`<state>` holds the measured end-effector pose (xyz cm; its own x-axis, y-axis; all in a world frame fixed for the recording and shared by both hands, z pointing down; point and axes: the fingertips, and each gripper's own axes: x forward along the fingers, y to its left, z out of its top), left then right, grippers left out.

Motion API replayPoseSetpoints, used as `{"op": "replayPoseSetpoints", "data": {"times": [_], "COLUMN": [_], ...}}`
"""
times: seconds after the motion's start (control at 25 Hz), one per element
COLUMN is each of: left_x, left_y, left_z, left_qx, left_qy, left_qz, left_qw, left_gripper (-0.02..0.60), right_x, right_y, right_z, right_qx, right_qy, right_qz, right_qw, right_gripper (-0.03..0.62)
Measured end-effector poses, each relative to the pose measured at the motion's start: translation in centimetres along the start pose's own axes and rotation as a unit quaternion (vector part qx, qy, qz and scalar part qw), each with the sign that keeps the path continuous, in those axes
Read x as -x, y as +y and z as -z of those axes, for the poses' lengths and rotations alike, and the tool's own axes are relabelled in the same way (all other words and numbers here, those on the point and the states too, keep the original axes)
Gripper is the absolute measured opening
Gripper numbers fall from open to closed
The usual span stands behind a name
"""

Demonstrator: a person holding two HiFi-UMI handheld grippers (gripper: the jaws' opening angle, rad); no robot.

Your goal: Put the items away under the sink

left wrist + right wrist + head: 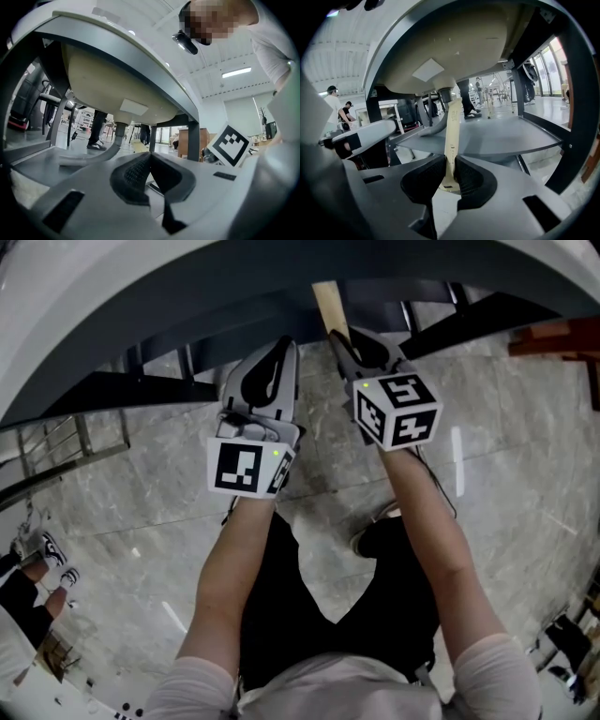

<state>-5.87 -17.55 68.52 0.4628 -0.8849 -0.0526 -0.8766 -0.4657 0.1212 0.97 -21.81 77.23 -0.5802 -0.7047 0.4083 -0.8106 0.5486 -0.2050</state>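
My right gripper (451,161) is shut on a long flat beige handle (452,136), which rises toward the drain under the cream sink basin (454,51). From the head view the handle (330,307) pokes past the right gripper (342,337) under the white sink rim (187,296). Just to its left, at the same height, is my left gripper (281,343). Its pads meet with nothing between them in the left gripper view (149,157). A grey shelf (506,136) lies below the basin, in front of both grippers.
A grey drain hose (89,159) curves down from the drain pipe (119,129) onto the shelf. Dark frame posts (576,117) flank the opening. The person's shoe (375,535) stands on the marble floor. Other people stand in the room beyond.
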Motion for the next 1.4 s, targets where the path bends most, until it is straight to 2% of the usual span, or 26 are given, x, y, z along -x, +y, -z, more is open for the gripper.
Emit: {"op": "replayPoseSetpoints", "data": {"times": [0.12,0.32,0.76,1.0,1.2,1.4], "left_x": [-0.1,0.2,-0.6,-0.4,0.2,0.2], "left_y": [0.1,0.3,1.2,1.1,0.9,2.0], "left_z": [0.2,0.9,2.5,1.3,0.3,1.1], "left_qx": [0.004,0.005,0.000,0.007,0.015,0.020], "left_qy": [-0.008,-0.007,0.003,0.000,0.011,0.032], "left_qz": [-0.004,-0.005,-0.005,-0.010,-0.010,-0.017], "left_qw": [0.9999,1.0000,1.0000,0.9999,0.9998,0.9992], "left_gripper": [0.003,0.003,0.003,0.003,0.003,0.003], "right_x": [-1.0,-2.2,-3.2,-3.7,-4.4,-5.2], "right_y": [-0.9,-1.4,-0.9,-2.3,-2.9,-2.7], "right_z": [-0.3,0.1,-0.1,0.8,0.2,0.3], "right_qx": [-0.002,-0.039,-0.014,-0.063,-0.077,-0.088], "right_qy": [0.006,0.024,-0.001,0.036,0.060,0.064], "right_qz": [0.004,-0.006,0.002,0.019,0.040,0.040], "right_qw": [1.000,0.999,1.000,0.997,0.994,0.993], "right_gripper": [0.091,0.091,0.091,0.091,0.092,0.094]}}
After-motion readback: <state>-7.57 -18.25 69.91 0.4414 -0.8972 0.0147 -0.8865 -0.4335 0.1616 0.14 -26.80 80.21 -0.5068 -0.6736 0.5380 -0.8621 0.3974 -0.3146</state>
